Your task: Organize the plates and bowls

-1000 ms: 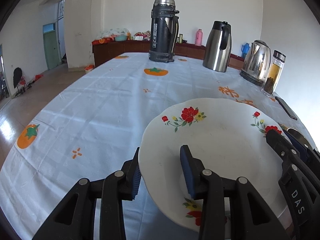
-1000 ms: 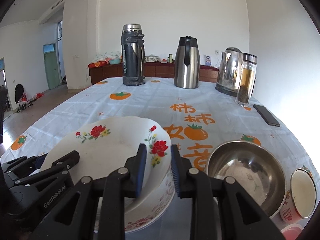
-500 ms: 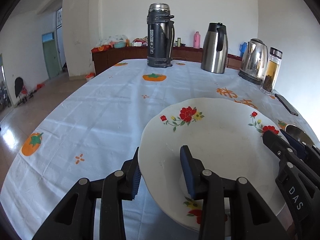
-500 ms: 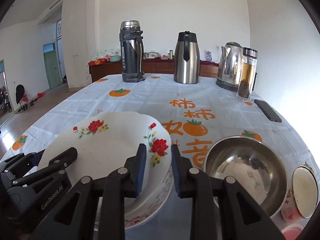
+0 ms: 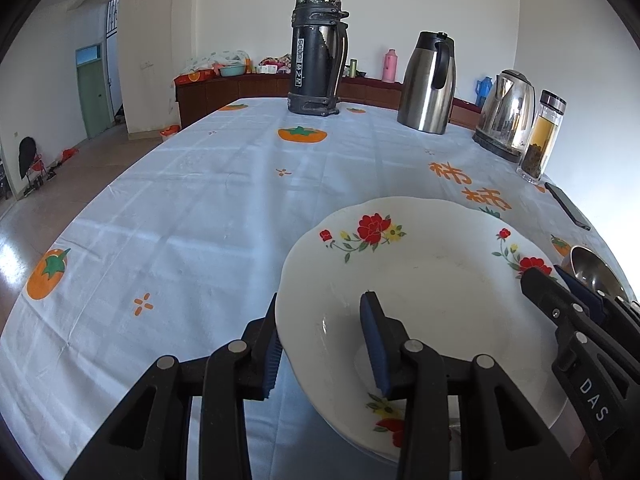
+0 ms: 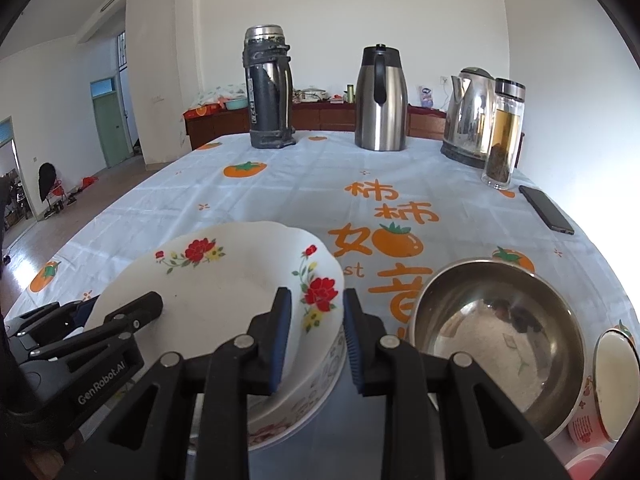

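While my left gripper (image 5: pixel 320 344) straddles the near-left rim of the flowered plate (image 5: pixel 420 280), one pad outside the rim and one over the well, I cannot tell whether the pads press on it. My right gripper (image 6: pixel 316 336) straddles that plate's right rim (image 6: pixel 320 280) the same way, its grip just as unclear. Beneath the plate sits a patterned dish (image 6: pixel 312 404) on the counter (image 5: pixel 192 208), just beside a steel bowl (image 6: pixel 496 344) and a small enamel cup (image 6: pixel 612 368).
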Available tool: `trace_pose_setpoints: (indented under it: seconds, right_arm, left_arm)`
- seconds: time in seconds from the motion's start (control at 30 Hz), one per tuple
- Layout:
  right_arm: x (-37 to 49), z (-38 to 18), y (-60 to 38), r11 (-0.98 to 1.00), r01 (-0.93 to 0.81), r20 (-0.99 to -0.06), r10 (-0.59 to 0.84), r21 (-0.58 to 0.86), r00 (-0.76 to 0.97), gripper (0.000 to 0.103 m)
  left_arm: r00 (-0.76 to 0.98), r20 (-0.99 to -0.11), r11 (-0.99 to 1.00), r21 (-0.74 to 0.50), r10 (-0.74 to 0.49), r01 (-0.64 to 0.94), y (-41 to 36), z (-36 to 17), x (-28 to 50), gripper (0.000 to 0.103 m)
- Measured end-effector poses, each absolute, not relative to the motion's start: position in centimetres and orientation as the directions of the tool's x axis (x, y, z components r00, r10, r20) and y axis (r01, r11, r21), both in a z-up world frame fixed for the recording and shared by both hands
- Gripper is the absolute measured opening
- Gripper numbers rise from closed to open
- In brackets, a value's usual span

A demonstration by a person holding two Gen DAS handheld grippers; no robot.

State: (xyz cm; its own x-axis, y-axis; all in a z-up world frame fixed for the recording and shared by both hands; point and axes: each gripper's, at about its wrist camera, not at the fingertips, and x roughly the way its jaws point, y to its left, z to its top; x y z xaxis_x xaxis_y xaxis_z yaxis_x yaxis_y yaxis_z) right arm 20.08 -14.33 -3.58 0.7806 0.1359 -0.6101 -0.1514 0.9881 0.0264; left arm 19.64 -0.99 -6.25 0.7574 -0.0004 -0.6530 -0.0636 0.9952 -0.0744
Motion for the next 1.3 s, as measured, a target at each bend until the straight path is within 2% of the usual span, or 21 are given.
trace_pose_setpoints:
  seconds: [0.27,0.37,0.77,1.1,1.3]
  right_arm:
    - [20.2,-3.8,-14.5,0.987,-0.158,-0.624,0.139,0.025,0.769,0.027]
    - [20.2,-3.8,-14.5,0.987,-0.161,-0.628,0.138,0.022,0.766,0.028]
    - [20.6,-4.2,-14.0,0.987,-0.159,-0.655,0.109,-0.017,0.748,0.032]
    - [20.6,-4.3,-13.3,0.985,-0.159,-0.66,0.076,-0.066,0.747,0.035]
    - [20.6,-4.3,-13.0,0.984,-0.159,-0.661,0.066,-0.081,0.748,0.036]
  left_arm:
    - [0.75,-0.662,0.996,-0.07,-0.004,-0.056,-1.0,-6.4,19.7,0.04]
    - [0.748,-0.664,0.997,-0.063,-0.009,-0.044,-1.2,-6.4,19.8,0.046]
    - [0.736,-0.676,0.997,-0.063,-0.012,-0.042,-1.3,-6.6,20.0,0.046]
    - [0.729,-0.683,0.997,-0.079,-0.036,-0.024,-1.3,-6.7,20.2,0.053]
    - [0.731,-0.681,0.996,-0.084,-0.042,-0.022,-1.2,-6.7,20.1,0.054]
